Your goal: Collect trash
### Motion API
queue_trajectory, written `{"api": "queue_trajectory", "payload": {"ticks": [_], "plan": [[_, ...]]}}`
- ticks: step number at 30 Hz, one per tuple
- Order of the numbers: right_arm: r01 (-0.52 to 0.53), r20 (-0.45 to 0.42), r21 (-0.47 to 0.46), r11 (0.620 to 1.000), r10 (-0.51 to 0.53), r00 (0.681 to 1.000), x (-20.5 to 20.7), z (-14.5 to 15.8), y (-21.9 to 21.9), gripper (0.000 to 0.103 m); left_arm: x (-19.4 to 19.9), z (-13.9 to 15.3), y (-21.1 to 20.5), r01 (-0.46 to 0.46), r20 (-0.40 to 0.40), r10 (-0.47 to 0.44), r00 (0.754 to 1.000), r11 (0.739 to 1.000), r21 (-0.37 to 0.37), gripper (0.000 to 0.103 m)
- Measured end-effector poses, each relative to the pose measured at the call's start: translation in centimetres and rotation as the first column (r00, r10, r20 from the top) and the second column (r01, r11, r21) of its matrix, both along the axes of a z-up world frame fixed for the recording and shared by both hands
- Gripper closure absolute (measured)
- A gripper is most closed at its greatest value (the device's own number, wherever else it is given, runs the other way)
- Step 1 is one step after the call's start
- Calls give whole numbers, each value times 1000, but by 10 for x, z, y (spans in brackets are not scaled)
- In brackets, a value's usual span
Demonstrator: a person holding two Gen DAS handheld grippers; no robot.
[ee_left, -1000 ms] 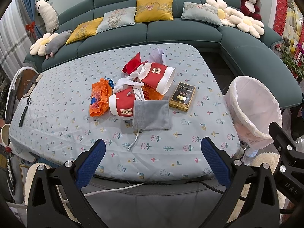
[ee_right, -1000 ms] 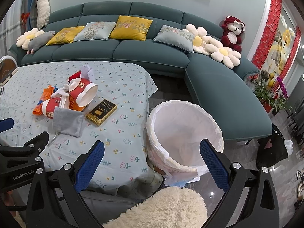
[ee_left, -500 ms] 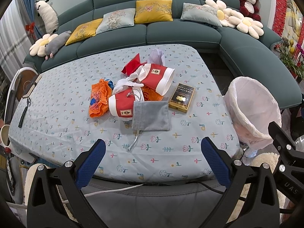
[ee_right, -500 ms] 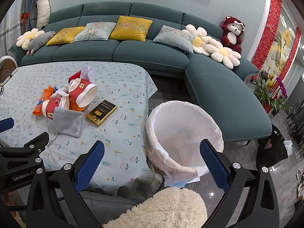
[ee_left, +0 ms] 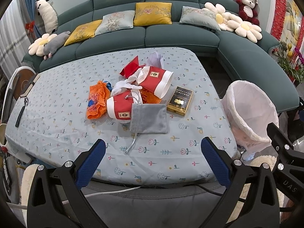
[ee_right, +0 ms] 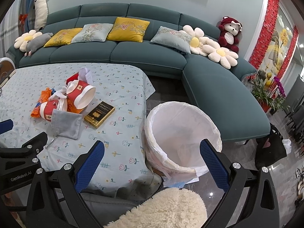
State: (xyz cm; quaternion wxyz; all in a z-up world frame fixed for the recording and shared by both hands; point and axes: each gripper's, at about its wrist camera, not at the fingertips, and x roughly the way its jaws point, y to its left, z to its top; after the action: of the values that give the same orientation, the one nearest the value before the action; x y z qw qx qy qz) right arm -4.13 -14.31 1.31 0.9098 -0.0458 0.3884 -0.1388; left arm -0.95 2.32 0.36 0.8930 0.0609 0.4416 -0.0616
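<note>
Nothing seems collected: the trash pile (ee_left: 136, 96) sits mid-tabletop, the bin (ee_right: 180, 133) by the right edge looks empty. Left gripper (ee_left: 152, 159) and right gripper (ee_right: 152, 159) gape wide, holding nothing.

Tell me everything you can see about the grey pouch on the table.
The grey pouch is a small, flat, roughly square bag that looks like soft velvet. It lies on the flowered tablecloth, nearest the cameras in the trash pile. Its gathered mouth points toward the sofa and touches the red and white paper cup lying on its side. A pale drawstring trails from under its front edge toward the table's near edge. The black and gold box lies close on its right, apart. Neither gripper touches it.
</note>
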Motion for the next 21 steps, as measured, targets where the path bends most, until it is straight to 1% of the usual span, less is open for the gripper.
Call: {"api": "queue_trajectory", "payload": {"ticks": [6, 16, 21], "plan": [[8, 0, -5, 1000, -8, 1000, 0, -1, 1, 7, 1, -1, 3, 0, 1, 0, 1000, 1000, -5, 7], [8, -6, -9, 1000, -8, 1000, 3, -1, 3, 7, 11, -5, 23, -35, -12, 35, 999, 998, -50, 7], [4, -12, 7, 1000, -4, 1000, 10, 0, 8, 7, 18, -8, 37, -51, -18, 50, 999, 996, -75, 7]]}}
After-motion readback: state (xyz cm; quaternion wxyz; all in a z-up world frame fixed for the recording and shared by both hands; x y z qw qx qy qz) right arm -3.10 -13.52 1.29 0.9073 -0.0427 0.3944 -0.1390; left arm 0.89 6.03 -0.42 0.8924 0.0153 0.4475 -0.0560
